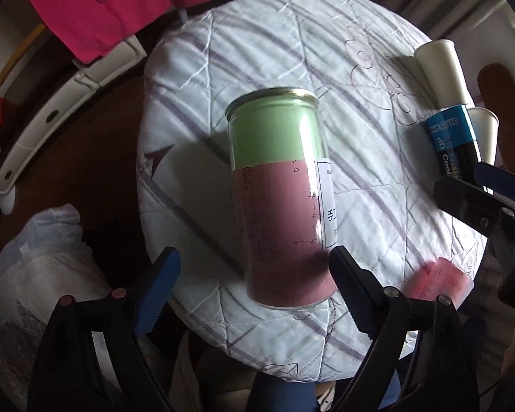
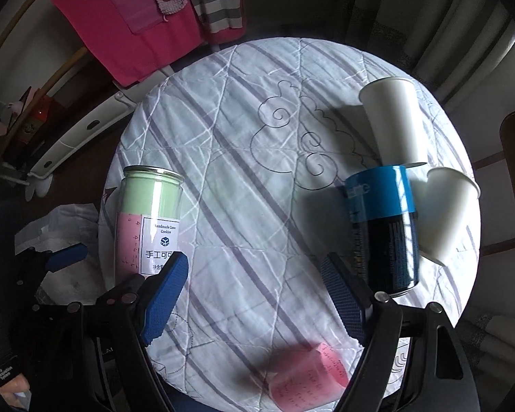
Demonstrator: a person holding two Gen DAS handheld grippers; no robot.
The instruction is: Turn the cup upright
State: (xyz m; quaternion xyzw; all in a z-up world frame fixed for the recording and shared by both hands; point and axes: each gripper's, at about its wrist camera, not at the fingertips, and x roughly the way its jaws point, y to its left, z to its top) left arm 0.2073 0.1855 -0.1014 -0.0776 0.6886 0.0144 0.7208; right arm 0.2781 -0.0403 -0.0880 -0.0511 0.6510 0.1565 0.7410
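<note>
A clear cup (image 1: 281, 202) with green and pink paper inside stands on the round quilted table (image 1: 343, 61), rim uppermost; it also shows in the right wrist view (image 2: 147, 223) at the table's left edge. My left gripper (image 1: 254, 274) is open, its fingers on either side of the cup's base, not touching. My right gripper (image 2: 254, 288) is open and empty over the table's middle front. It appears in the left wrist view (image 1: 491, 185) at the right edge.
A blue and black can (image 2: 384, 230) stands at the right beside two white paper cups (image 2: 395, 120), (image 2: 446, 213) resting mouth-down. A pink paper piece (image 2: 309, 374) lies at the front edge. Pink cloth (image 2: 120, 17) hangs behind. White bags (image 1: 34, 267) sit left, below the table.
</note>
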